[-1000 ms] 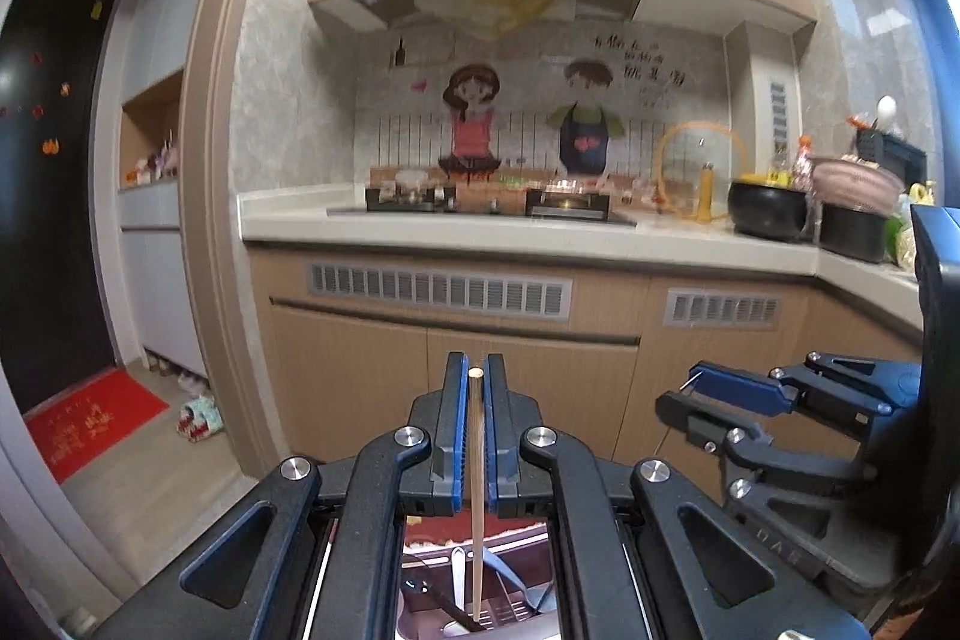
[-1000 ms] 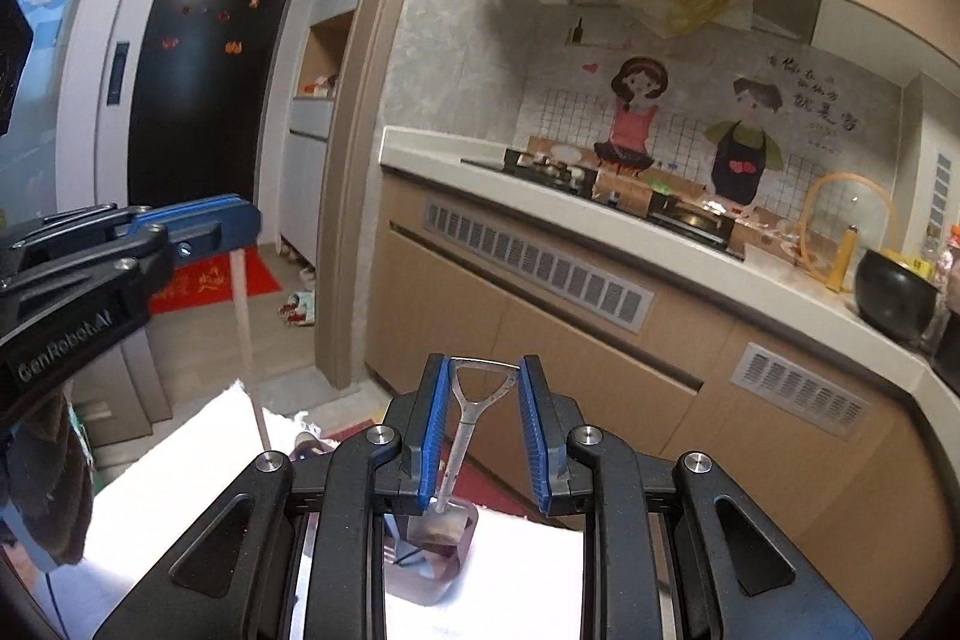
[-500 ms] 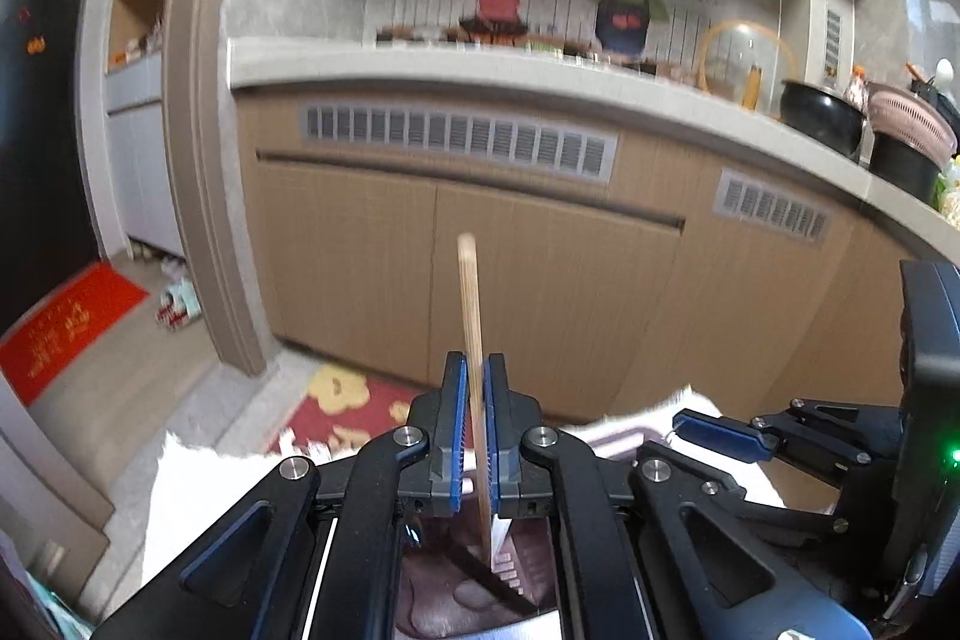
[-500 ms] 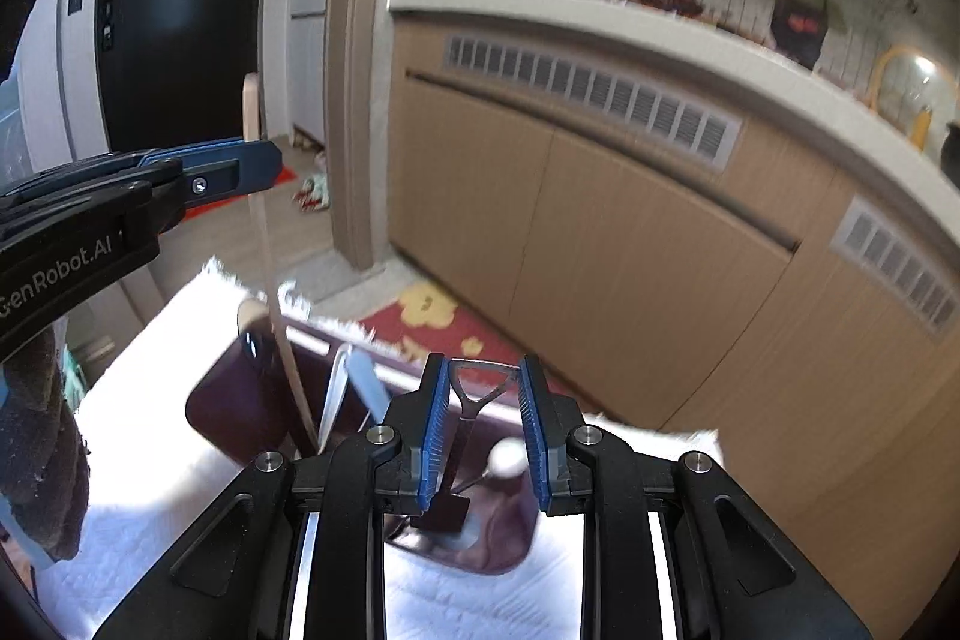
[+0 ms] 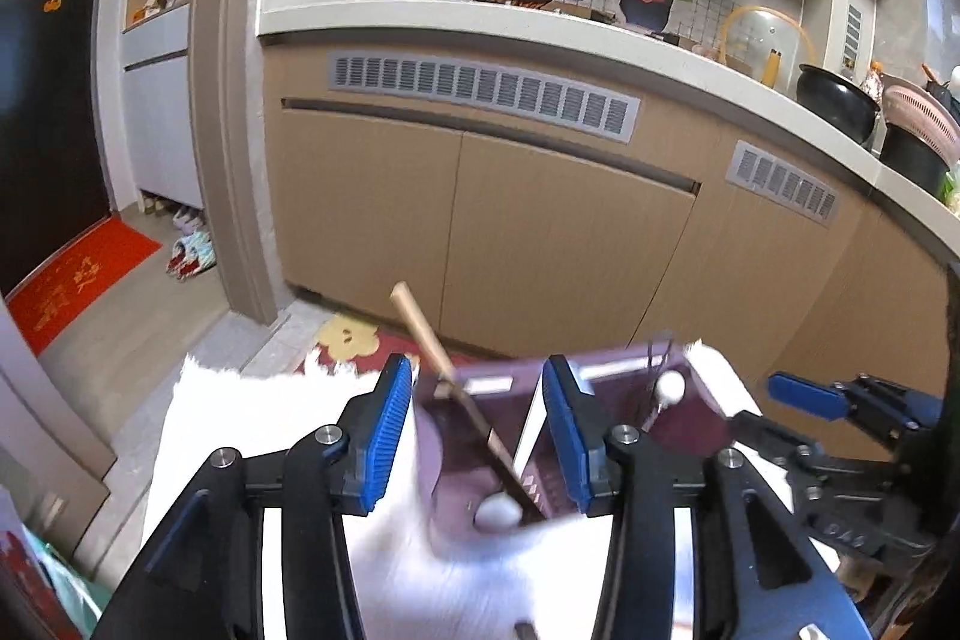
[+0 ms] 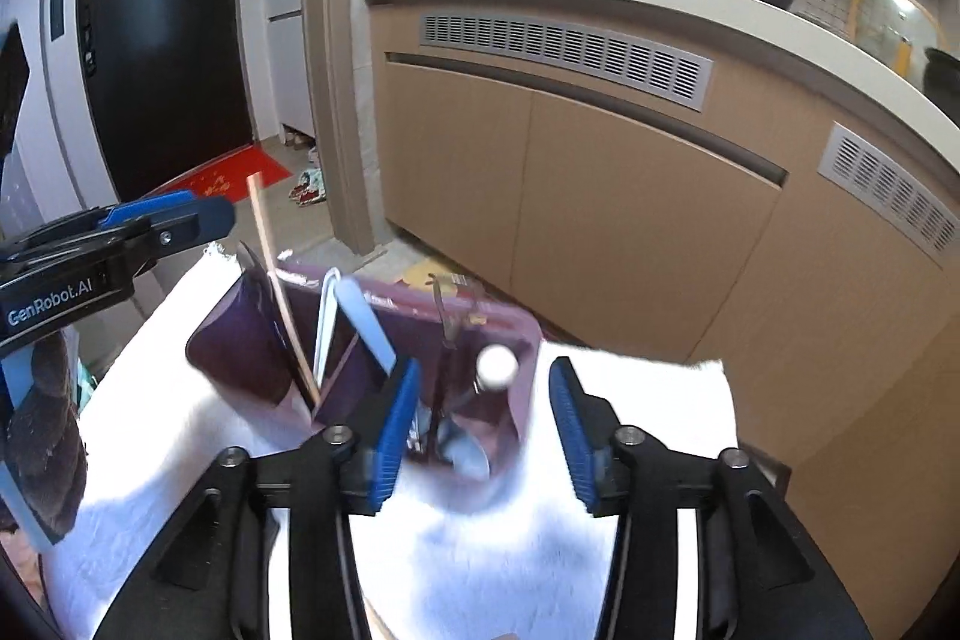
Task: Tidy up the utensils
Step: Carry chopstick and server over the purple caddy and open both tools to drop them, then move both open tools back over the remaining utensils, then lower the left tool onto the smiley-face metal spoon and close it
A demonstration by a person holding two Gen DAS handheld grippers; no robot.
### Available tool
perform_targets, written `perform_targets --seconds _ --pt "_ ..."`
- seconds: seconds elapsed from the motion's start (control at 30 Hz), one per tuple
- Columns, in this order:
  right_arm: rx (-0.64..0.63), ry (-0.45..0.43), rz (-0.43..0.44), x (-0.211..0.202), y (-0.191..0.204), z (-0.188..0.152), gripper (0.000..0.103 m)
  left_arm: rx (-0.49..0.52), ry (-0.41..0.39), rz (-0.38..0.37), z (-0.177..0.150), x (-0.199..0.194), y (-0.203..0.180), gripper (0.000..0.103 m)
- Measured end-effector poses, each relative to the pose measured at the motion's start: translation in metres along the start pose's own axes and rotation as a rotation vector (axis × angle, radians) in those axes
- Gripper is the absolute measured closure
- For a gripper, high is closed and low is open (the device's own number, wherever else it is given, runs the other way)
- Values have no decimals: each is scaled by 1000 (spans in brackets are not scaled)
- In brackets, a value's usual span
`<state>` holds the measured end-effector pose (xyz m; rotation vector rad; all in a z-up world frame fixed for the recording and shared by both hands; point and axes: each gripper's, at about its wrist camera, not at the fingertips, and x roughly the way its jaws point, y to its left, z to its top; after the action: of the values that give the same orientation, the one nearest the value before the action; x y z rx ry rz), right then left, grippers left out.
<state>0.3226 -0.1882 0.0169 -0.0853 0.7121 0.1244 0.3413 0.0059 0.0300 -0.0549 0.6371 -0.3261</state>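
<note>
A purple utensil holder (image 5: 618,376) (image 6: 240,340) stands on a white cloth (image 6: 630,400). A wooden chopstick (image 5: 432,340) (image 6: 270,244) leans in its left compartment, free of my left gripper (image 5: 477,430), which is open just above it. A metal utensil with a triangular handle end (image 6: 441,304) and a white-knobbed utensil (image 6: 497,364) (image 5: 669,388) stand in the right compartment. My right gripper (image 6: 480,421) is open above them and holds nothing. A white flat utensil (image 6: 360,322) leans in the middle.
Tan kitchen cabinets (image 5: 540,220) with a pale countertop (image 5: 480,22) rise behind the cloth. A black pot (image 5: 837,100) and pink colander (image 5: 918,118) stand on the counter at right. A red doormat (image 5: 72,274) and slippers (image 5: 192,250) lie on the floor at left.
Both grippers opened. The left let go of the chopstick, which now leans in the holder; the right let go of the metal utensil. Both views tilted down toward the holder.
</note>
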Motion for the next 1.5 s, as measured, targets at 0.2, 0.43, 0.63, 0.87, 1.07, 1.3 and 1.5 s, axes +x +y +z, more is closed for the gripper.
perform_targets --seconds 0.2,0.43,0.63,0.87,1.07,1.3,1.5 --pt "-25 46 19 -23 2 -50 55 36 83 13 -47 -25 -2 52" --pt "-57 138 72 -37 21 -114 55 147 239 -72 -123 -54 -23 44" --pt "-44 209 193 -39 55 -142 55 96 253 29 -151 -77 -3 38" --pt "-92 238 299 -45 120 -151 55 -30 224 119 -158 -94 38 30" --pt "-138 296 244 -40 142 -164 55 -8 276 23 -180 -94 29 30" --pt "-178 334 201 -36 144 -174 56 74 335 -145 -212 -111 14 30" --pt "-213 296 184 -22 156 -166 57 105 356 -166 -219 -119 6 29"
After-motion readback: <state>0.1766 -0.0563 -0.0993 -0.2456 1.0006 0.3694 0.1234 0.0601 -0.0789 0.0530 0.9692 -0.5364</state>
